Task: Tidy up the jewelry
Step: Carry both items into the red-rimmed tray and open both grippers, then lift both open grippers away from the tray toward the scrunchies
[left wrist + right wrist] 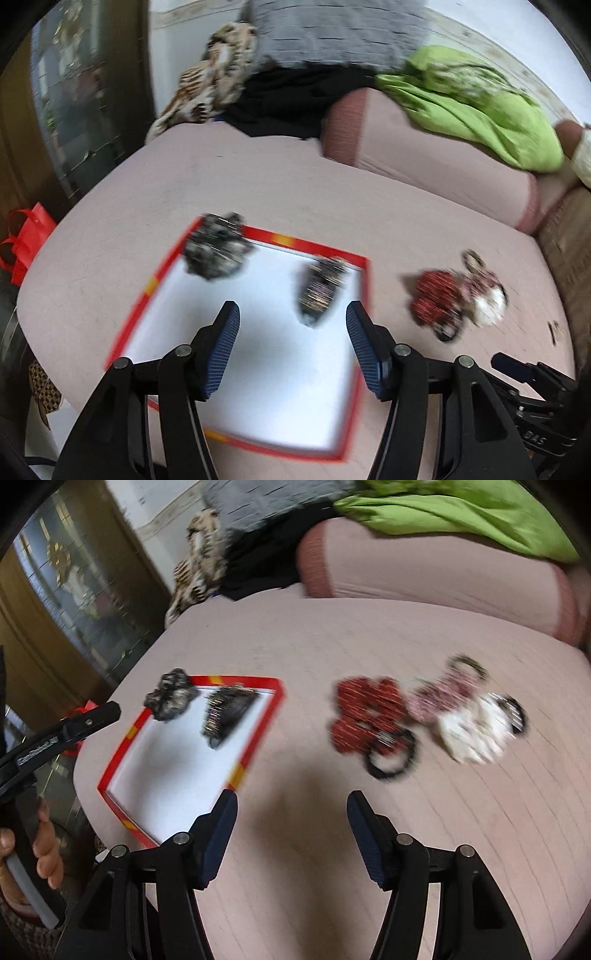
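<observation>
On the pink bedsheet [295, 657], both the left gripper [293, 332] and right gripper [291, 812] gape wide, empty; reach right gripper squarely forward-right over the red scrunchie [364, 710], then carry it to the red-rimmed tray [255, 734].

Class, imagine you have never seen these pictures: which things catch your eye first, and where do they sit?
The red-rimmed white tray on the pink bed, holding two dark hair accessories at its far end. To its right, loose on the bedding, lie a red bow, a pink one and a white one. Both open grippers, left and right, hover empty in front.
</observation>
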`<state>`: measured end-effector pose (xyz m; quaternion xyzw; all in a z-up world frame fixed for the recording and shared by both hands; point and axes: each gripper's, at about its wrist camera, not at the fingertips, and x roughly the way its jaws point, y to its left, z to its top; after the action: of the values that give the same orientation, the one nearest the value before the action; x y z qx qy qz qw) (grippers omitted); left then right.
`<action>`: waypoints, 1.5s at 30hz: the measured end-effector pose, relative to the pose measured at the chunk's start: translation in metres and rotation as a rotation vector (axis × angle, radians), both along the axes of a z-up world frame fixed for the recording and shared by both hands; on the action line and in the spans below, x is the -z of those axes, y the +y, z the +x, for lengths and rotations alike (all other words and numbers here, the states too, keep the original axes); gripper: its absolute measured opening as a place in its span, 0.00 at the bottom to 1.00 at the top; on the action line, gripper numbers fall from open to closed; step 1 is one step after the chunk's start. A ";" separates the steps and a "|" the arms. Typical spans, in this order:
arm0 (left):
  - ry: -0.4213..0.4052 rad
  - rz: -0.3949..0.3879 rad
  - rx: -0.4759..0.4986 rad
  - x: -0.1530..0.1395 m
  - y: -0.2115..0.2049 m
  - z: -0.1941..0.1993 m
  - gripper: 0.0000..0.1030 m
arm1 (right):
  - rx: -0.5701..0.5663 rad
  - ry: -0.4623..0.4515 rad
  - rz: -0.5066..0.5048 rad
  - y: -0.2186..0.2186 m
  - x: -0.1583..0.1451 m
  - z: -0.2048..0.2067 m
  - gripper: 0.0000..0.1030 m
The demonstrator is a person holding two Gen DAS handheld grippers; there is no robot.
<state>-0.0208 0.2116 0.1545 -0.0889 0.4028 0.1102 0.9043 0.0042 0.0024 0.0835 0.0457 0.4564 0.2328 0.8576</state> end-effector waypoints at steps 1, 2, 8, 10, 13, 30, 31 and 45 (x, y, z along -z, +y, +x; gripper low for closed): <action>-0.001 -0.003 0.012 0.001 -0.011 -0.004 0.58 | 0.015 -0.004 -0.003 -0.008 0.000 -0.004 0.65; 0.000 -0.005 0.021 0.002 -0.024 -0.008 0.58 | 0.042 -0.010 -0.009 -0.022 0.001 -0.012 0.65; 0.046 0.026 0.054 0.015 -0.083 -0.026 0.59 | 0.181 -0.019 -0.015 -0.078 0.004 -0.033 0.66; 0.068 0.052 0.070 0.018 -0.101 -0.029 0.59 | 0.221 -0.010 -0.001 -0.092 0.005 -0.035 0.67; 0.076 0.079 0.097 0.018 -0.119 -0.032 0.59 | 0.258 -0.005 0.008 -0.105 0.004 -0.037 0.67; 0.113 0.083 0.122 0.031 -0.126 -0.034 0.60 | 0.281 0.008 -0.014 -0.107 0.017 -0.040 0.67; 0.117 0.082 0.121 0.032 -0.125 -0.033 0.60 | 0.281 0.011 -0.015 -0.107 0.018 -0.040 0.67; 0.154 0.050 0.109 0.049 -0.112 -0.014 0.60 | 0.332 0.038 -0.020 -0.124 0.034 -0.027 0.67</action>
<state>-0.0348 0.1000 0.1050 -0.0357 0.4725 0.0774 0.8772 -0.0225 -0.1217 0.0496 0.1162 0.4611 0.0825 0.8759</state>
